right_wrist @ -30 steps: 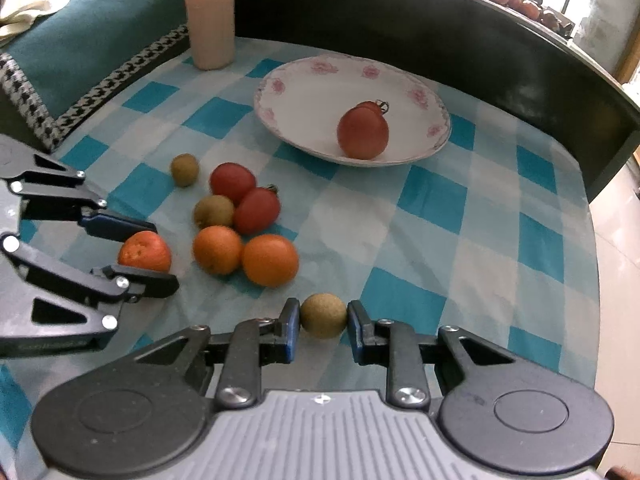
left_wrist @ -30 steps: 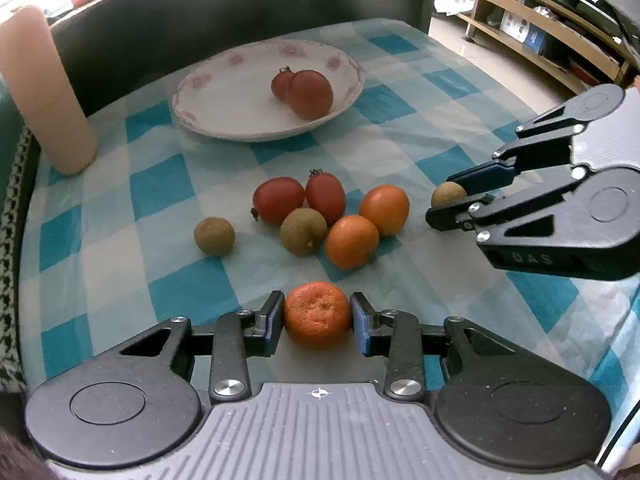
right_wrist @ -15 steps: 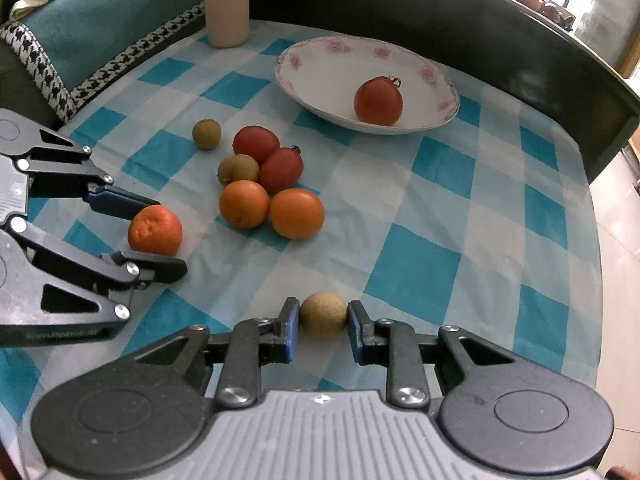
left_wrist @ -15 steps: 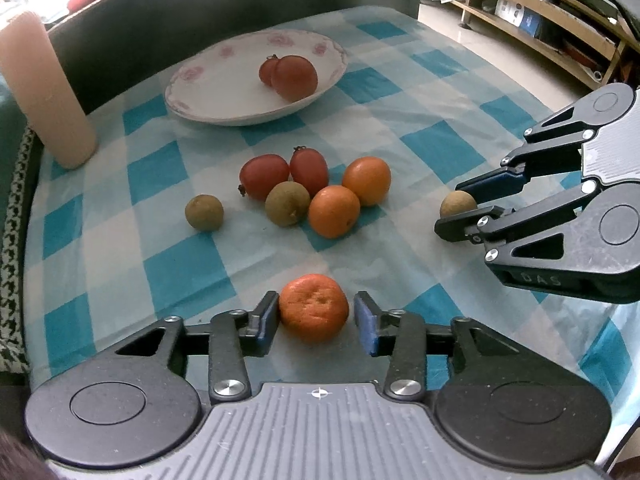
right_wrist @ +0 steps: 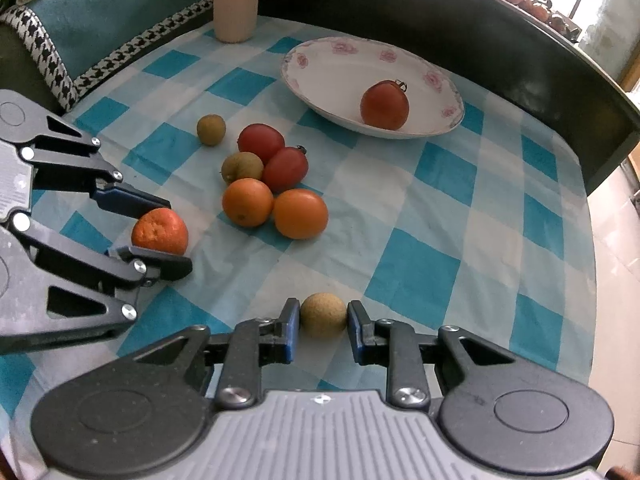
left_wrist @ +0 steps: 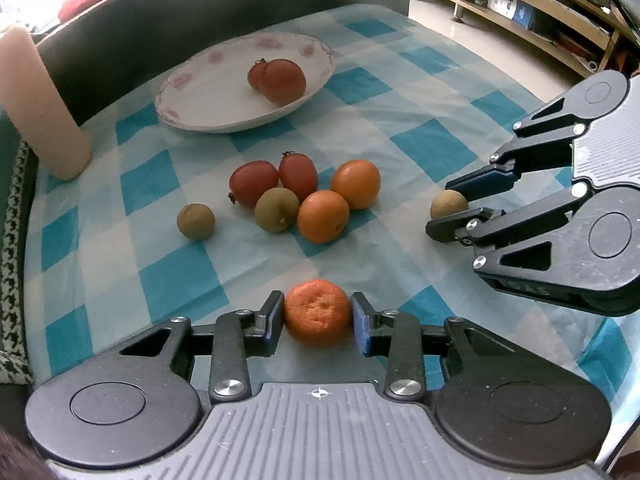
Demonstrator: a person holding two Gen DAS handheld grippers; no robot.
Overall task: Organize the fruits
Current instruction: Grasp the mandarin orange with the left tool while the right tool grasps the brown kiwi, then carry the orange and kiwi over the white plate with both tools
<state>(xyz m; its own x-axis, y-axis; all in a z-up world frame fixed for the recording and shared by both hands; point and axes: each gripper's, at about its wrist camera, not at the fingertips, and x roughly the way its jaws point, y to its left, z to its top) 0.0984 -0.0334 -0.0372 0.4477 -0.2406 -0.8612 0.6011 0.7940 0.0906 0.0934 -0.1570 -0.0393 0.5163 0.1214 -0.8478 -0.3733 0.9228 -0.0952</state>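
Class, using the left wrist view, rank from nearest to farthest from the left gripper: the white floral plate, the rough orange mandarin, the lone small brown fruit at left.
1. Rough orange mandarin, between the left gripper's fingers.
2. Lone small brown fruit, mid-cloth, left.
3. White floral plate, far end.

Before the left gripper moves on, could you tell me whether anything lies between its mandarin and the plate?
Yes: the cluster of tomatoes, oranges and a kiwi lies on the tablecloth between the mandarin and the plate.
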